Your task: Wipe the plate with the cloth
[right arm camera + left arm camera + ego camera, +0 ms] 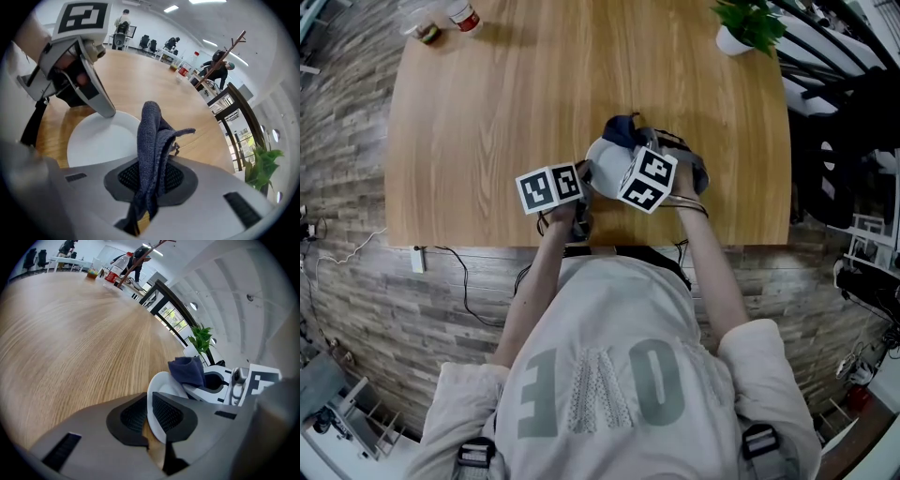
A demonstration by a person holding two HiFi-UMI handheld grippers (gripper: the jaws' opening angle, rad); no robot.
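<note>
Left gripper (pixel 149 416): you have its jaws narrow, clamped on the rim of the plate.
Plate (pixel 161 385): white, on the 6 o'clock side of the table (pixel 534 103) in the head view. Your left gripper view meets it nearly edge-on, its rim running toward 12 o'clock. In your right gripper view the left jaws sit at its 11 o'clock rim.
Right gripper (pixel 150 180): you have it closed on the cloth.
Cloth (pixel 152 136): dark blue, long axis rising out of the jaws toward 12 o'clock, free tip folded over toward 3 o'clock, by the plate's 3 o'clock edge.
</note>
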